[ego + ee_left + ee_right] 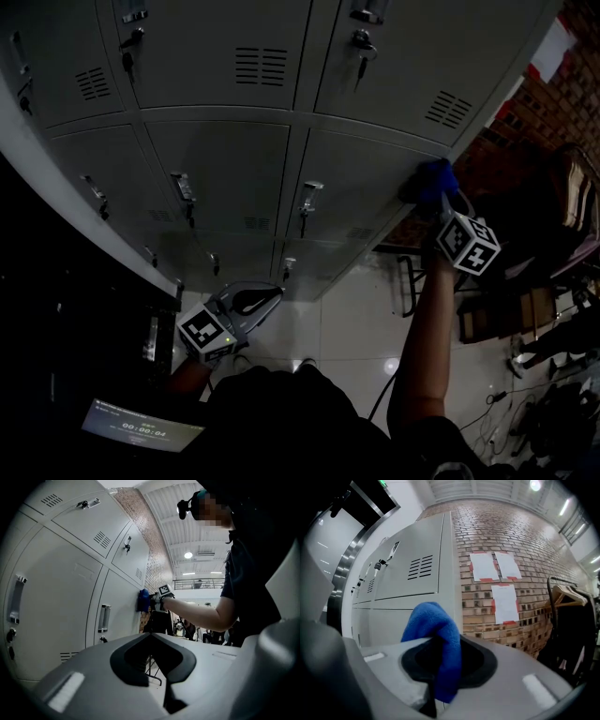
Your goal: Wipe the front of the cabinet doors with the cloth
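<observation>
Left gripper (258, 302): hangs low in front of the cabinet's bottom row, clear of the doors; its jaws are closed on each other with nothing between them
Landmark: the grey metal locker cabinet (216, 169), a bank of flat doors in rows, each with a small vent and an upright metal handle (309, 199)
Blue fleecy cloth (433, 174): bunched at the cabinet's right edge; the left gripper view shows it (143, 600) touching the front of a rightmost door
Right gripper (437, 197): raised at the cabinet's right edge, jaws clamped on a gathered fold of the cloth (433, 625), which bulges out above them and hangs a short tail below
How the cloth will handle: it looks light, soft and limp, likely to fold and drag across the door rather than slip
Where to hold it: by a thick gathered fold, as here, with a pad left beyond the jaw tips so that fabric, not gripper, meets the door
Door surface: probably stiff, smooth sheet metal; the handles and locks stand proud and could snag the cloth
Progress: judged from the cloth's place, nearly all of the cabinet front lies to its left
</observation>
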Tool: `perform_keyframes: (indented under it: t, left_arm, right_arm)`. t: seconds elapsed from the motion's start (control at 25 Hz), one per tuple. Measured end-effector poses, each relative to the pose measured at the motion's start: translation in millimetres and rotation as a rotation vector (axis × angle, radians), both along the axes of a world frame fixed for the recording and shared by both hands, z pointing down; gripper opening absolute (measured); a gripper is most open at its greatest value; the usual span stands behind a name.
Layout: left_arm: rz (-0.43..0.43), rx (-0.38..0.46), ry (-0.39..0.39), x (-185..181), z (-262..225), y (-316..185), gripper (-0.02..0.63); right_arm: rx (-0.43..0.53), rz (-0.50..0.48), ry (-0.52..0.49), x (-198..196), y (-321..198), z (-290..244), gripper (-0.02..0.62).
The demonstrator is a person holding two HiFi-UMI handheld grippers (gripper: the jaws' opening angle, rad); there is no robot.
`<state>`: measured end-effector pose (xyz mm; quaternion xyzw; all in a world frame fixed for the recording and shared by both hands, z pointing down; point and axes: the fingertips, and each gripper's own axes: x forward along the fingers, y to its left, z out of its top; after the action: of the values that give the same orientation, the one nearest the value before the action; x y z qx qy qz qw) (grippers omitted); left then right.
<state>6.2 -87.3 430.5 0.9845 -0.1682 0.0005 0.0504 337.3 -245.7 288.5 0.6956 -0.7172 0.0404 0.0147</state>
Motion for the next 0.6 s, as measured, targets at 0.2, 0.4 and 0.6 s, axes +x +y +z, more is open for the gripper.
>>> perform_keyframes:
  t: [0.2,0.4,0.6]
  left_arm:
    - [-0.02,-0.006,-0.001,-7.7,0.5,4.9,0.003]
    - [-0.047,-0.004,-0.002,-18.2,4.0,5.9,0.003]
    - [-0.065,-0.011,-0.004,-31.0,3.1,9.1,0.003]
  right_arm:
    - [0.028,-0.044,-0.007,-32.8,12.1,1.1,0.069]
    - [0.037,-0.199,-0.052,-114.3,9.0,9.6,0.069]
    - [0.009,-0.323,-0.039,-189.7,-5.5,22.0,0.069]
